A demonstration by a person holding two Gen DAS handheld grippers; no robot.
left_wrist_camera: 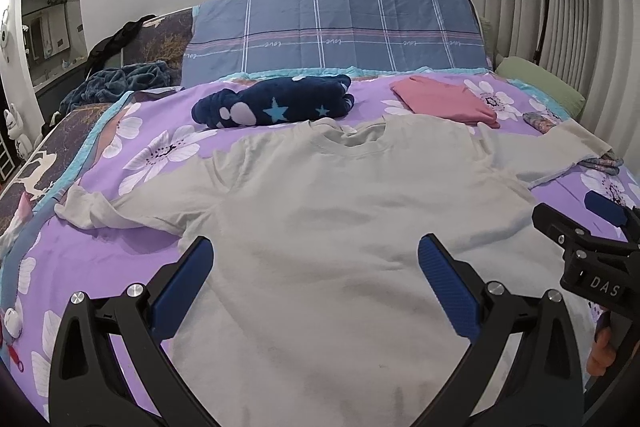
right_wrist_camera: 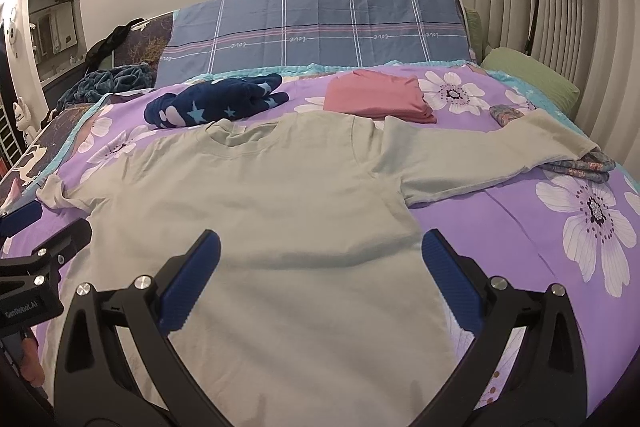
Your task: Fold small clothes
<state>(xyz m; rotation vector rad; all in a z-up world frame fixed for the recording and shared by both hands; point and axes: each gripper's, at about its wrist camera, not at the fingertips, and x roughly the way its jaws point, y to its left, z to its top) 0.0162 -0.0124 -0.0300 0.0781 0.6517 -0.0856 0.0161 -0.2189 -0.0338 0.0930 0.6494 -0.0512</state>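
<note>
A pale grey long-sleeved shirt (left_wrist_camera: 320, 211) lies spread flat on the purple flowered bedspread (left_wrist_camera: 168, 147), neck toward the headboard, both sleeves out to the sides. It also shows in the right wrist view (right_wrist_camera: 256, 211). My left gripper (left_wrist_camera: 316, 267) is open and empty, hovering over the shirt's lower body. My right gripper (right_wrist_camera: 320, 263) is open and empty over the shirt's lower right part, near its side edge. The right gripper also shows at the right edge of the left wrist view (left_wrist_camera: 592, 239).
A navy starred garment (left_wrist_camera: 276, 103) and a folded pink garment (left_wrist_camera: 444, 99) lie beyond the shirt's collar. A patterned folded piece (right_wrist_camera: 584, 165) sits under the right cuff. A blue plaid pillow cover (left_wrist_camera: 336, 31), green pillow (left_wrist_camera: 540, 83) and teal blanket (left_wrist_camera: 120, 79) are at the back.
</note>
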